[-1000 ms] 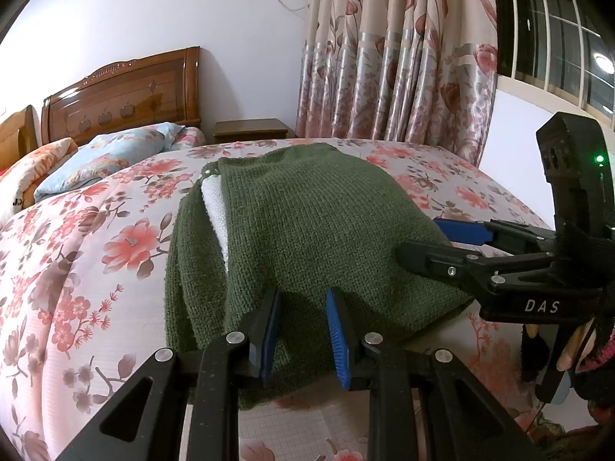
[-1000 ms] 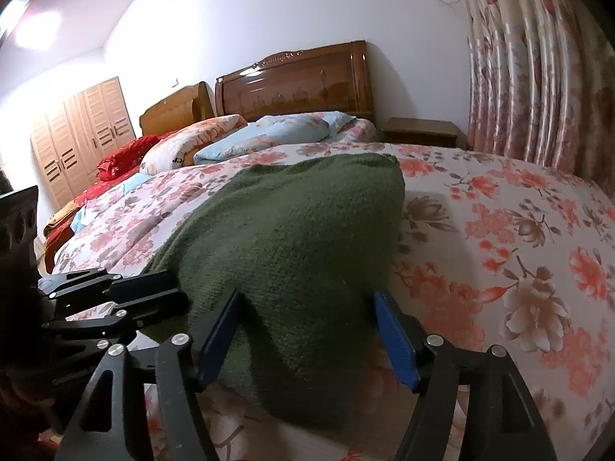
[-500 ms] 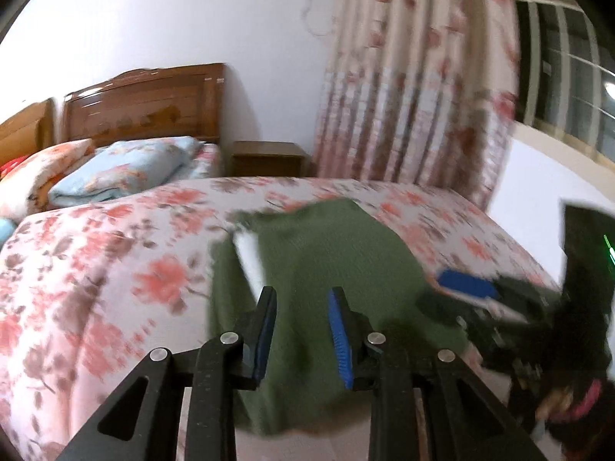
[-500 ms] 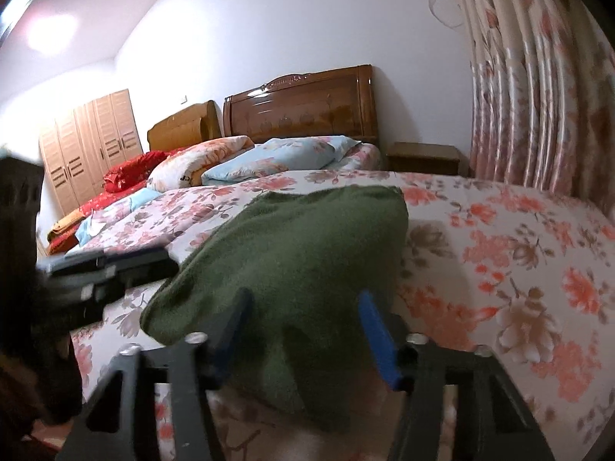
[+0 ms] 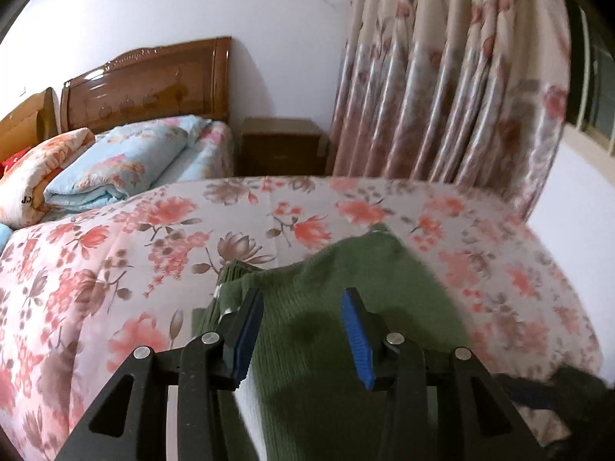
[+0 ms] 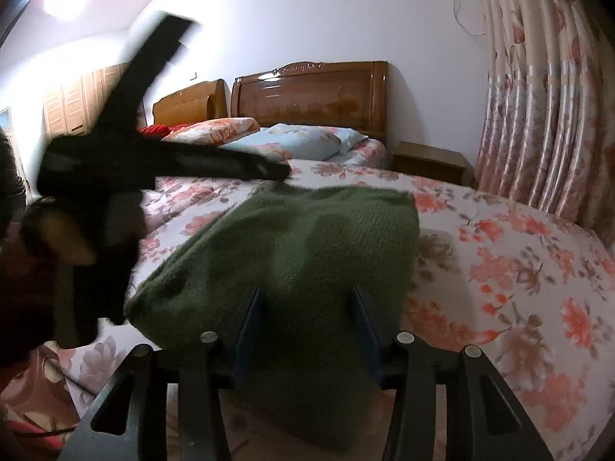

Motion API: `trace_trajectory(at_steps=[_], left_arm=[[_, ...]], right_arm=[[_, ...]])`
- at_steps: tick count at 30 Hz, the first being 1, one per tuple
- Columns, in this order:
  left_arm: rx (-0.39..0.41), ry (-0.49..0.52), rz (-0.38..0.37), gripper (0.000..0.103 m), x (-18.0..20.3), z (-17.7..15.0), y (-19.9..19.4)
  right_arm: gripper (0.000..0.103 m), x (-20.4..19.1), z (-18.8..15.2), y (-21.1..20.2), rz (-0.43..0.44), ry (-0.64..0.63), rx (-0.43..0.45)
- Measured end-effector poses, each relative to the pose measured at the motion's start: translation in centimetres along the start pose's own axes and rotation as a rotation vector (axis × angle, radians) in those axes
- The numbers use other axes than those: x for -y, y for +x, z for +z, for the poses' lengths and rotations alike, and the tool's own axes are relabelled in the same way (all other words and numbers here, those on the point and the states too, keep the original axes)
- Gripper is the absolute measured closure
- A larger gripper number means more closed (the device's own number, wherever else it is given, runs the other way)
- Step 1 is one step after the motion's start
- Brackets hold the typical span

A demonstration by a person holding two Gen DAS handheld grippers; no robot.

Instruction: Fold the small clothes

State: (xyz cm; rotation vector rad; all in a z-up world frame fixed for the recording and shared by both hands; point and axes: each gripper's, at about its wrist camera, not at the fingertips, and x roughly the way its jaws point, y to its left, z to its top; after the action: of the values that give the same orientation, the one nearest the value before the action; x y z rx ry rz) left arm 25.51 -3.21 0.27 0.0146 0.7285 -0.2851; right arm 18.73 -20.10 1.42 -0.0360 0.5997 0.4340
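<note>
A folded dark green knit garment (image 5: 346, 307) lies on the flowered bedspread (image 5: 115, 253); a white lining strip shows along its left side. It also shows in the right wrist view (image 6: 307, 246). My left gripper (image 5: 303, 330) hovers over the garment's near part, open and empty. In the right wrist view the left gripper (image 6: 284, 173) is a blurred dark shape reaching over the garment's far edge. My right gripper (image 6: 307, 326) is open and empty, its fingers either side of the garment's near end.
A wooden headboard (image 5: 150, 84), pillows and a folded light-blue quilt (image 5: 115, 169) lie at the bed's head. A wooden nightstand (image 5: 280, 146) stands beside floral curtains (image 5: 453, 88). The bed drops off at right (image 5: 569, 307).
My left gripper moved forward over the garment and opened wider. My right gripper narrowed its gap somewhat and stays at the near end. The garment has not visibly moved.
</note>
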Motion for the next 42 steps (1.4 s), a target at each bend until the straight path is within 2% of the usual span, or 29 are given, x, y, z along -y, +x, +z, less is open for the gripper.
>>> trace_trajectory(at_steps=[3,4,7,9,12,15,19,21,24,27,28,30,34,38,41,42], left_arm=[[-0.070,-0.005,0.044,0.057,-0.8,-0.4,3.5],[-0.073,-0.023,0.025,0.057,-1.2,-0.6,3.9],[-0.054,-0.046,-0.001,0.057,-1.8,-0.6,3.4],[-0.028,-0.049,-0.016,0.057,-2.1,-0.9,2.2],[0.095,-0.097,0.023,0.057,-3.3,-2.0,-2.4],[0.219,-0.094,0.058,0.055,-4.2,-4.0,-7.9],[0.325,-0.070,0.189,0.043,-5.5,-5.5,-14.4],[0.396,-0.074,0.247,0.038,-6.2,-6.1,-18.1],[0.519,-0.086,0.301,0.015,-6.8,-7.7,-23.5],[0.597,-0.112,0.353,0.008,-6.8,-9.6,-27.3],[0.592,-0.116,0.351,0.004,-6.8,-10.2,-27.9],[0.555,-0.117,0.309,0.003,-6.6,-11.1,-28.1],[0.441,-0.096,0.295,0.003,-4.4,-13.0,-25.6],[0.291,-0.063,0.245,0.005,-1.2,-14.9,-21.2],[0.189,0.024,0.265,0.013,1.1,-15.6,-18.3],[0.168,0.041,0.287,0.014,1.5,-15.5,-17.8]], right_arm=[[0.000,0.3,0.5,-0.8,0.009,0.009,0.048],[0.000,0.5,0.6,-0.7,0.016,0.010,0.046],[0.000,0.5,0.0,1.7,0.040,-0.015,-0.040],[0.000,0.6,-0.1,1.8,0.039,-0.007,-0.027],[0.000,0.5,0.1,0.7,0.036,-0.007,-0.023],[0.000,0.5,-0.3,-1.1,0.024,-0.017,-0.010],[0.000,1.6,-0.5,-3.4,0.012,0.050,0.012],[0.000,2.2,0.0,-5.2,-0.028,0.084,0.042],[0.000,2.8,1.3,-8.9,-0.087,0.140,0.129],[0.000,2.2,2.6,-13.6,-0.154,0.161,0.270],[0.000,1.9,2.9,-14.9,-0.160,0.155,0.310],[0.000,1.2,3.2,-17.1,-0.140,0.138,0.357],[0.000,-0.3,2.1,-18.1,-0.080,0.146,0.329],[0.000,-1.9,-1.6,-14.6,-0.087,0.179,0.125],[0.000,-2.4,-5.2,-11.1,-0.058,0.232,-0.064],[0.000,-2.5,-5.7,-10.6,-0.056,0.241,-0.091]])
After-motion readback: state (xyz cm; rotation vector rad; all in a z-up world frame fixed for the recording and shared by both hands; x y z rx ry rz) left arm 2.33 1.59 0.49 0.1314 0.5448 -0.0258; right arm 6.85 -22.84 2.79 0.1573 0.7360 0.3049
